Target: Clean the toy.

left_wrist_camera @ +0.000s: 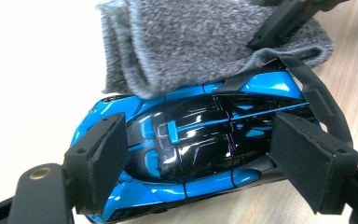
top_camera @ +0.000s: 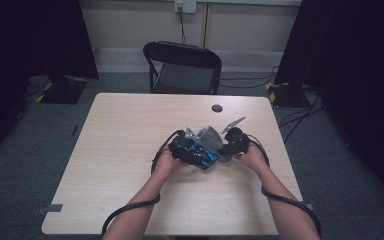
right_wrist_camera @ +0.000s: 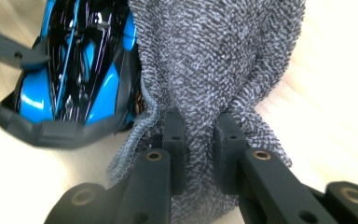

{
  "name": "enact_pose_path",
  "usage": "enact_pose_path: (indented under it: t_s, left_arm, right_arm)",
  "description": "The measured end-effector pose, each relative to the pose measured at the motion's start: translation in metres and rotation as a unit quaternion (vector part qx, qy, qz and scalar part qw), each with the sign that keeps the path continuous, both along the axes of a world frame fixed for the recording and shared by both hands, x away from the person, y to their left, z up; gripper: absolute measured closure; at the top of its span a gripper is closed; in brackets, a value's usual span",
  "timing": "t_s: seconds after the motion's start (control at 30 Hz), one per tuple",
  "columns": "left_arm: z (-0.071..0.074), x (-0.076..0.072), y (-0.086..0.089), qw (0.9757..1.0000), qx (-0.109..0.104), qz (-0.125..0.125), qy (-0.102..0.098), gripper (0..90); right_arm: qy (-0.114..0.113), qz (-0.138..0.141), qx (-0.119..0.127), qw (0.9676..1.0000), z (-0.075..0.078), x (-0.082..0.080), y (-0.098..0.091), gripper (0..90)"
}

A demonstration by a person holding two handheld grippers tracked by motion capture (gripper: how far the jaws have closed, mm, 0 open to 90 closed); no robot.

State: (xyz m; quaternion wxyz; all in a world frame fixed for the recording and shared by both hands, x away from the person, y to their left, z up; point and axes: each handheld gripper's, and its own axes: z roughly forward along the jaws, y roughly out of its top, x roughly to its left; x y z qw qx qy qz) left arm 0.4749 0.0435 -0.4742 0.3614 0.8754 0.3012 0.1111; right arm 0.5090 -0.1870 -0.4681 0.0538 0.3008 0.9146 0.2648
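A glossy blue and black toy car (left_wrist_camera: 191,140) lies between the pads of my left gripper (left_wrist_camera: 200,158), which press on its two sides. In the high view the car (top_camera: 200,152) is at the table's middle, in front of the person's left hand. A grey fuzzy cloth (right_wrist_camera: 219,56) is pinched between the jaws of my right gripper (right_wrist_camera: 200,144). The cloth (left_wrist_camera: 191,42) drapes over one end of the car (right_wrist_camera: 74,70). The two grippers face each other closely, the right gripper (top_camera: 227,145) just right of the car.
The light wooden table (top_camera: 130,130) has a small black round object (top_camera: 217,108) near its far edge. A black folding chair (top_camera: 182,67) stands behind the table. Cables trail from both grippers along the forearms.
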Motion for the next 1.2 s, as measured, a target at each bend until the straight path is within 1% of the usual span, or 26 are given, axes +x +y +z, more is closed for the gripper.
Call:
enact_pose_path:
  t_s: [0.1, 0.33, 0.5, 0.63, 0.7, 0.77, 0.87, 0.93, 1.0, 1.07, 1.13, 1.2]
  left_arm:
    - [0.000, 0.000, 0.000, 1.0000, 0.001, 0.001, 0.001, 19.4]
    - [0.001, 0.000, -0.001, 1.0000, 0.004, 0.001, 0.003, 19.4]
    - [0.001, -0.001, -0.001, 1.0000, 0.002, 0.004, 0.001, 19.9]
    - [0.001, -0.001, -0.001, 1.0000, 0.005, 0.004, 0.001, 20.0]
    - [0.001, -0.002, -0.001, 1.0000, 0.002, 0.006, 0.001, 20.1]
    - [0.001, -0.002, -0.001, 1.0000, 0.003, 0.007, -0.001, 20.1]
    - [0.001, -0.003, -0.002, 0.9999, 0.005, 0.011, -0.002, 20.6]
    - [0.003, -0.004, -0.003, 0.9999, 0.014, 0.007, -0.006, 21.4]
    - [0.006, -0.004, -0.005, 0.9997, 0.023, 0.005, -0.007, 22.8]
    - [0.009, -0.005, -0.007, 0.9997, 0.023, -0.002, -0.008, 20.9]
    - [0.012, -0.007, -0.008, 0.9999, 0.015, -0.001, -0.009, 20.6]
    - [0.017, -0.008, -0.007, 0.9998, 0.013, -0.005, -0.014, 20.3]
  right_arm:
    - [0.005, -0.003, 0.004, 1.0000, 0.000, -0.004, -0.005, 77.9]
    - [0.006, -0.006, 0.010, 0.9999, 0.000, -0.018, -0.018, 77.8]
    - [0.010, -0.012, 0.024, 0.9996, -0.001, -0.029, -0.029, 77.8]
    - [0.014, -0.012, 0.028, 0.9994, 0.000, -0.038, -0.039, 77.7]
    - [0.017, -0.012, 0.029, 0.9994, 0.000, -0.042, -0.045, 77.7]
    - [0.015, -0.018, 0.030, 0.9993, 0.001, -0.045, -0.051, 77.8]
    - [0.015, -0.026, 0.034, 0.9990, 0.004, -0.048, -0.061, 77.7]
    - [0.015, -0.029, 0.041, 0.9986, 0.007, -0.050, -0.066, 77.6]
    - [0.013, -0.033, 0.041, 0.9985, 0.011, -0.051, -0.071, 77.5]
    - [0.008, -0.039, 0.041, 0.9984, 0.016, -0.051, -0.075, 77.5]
    - [0.006, -0.043, 0.049, 0.9978, 0.022, -0.052, -0.080, 77.4]
    - [0.000, -0.048, 0.052, 0.9975, 0.028, -0.052, -0.083, 77.4]
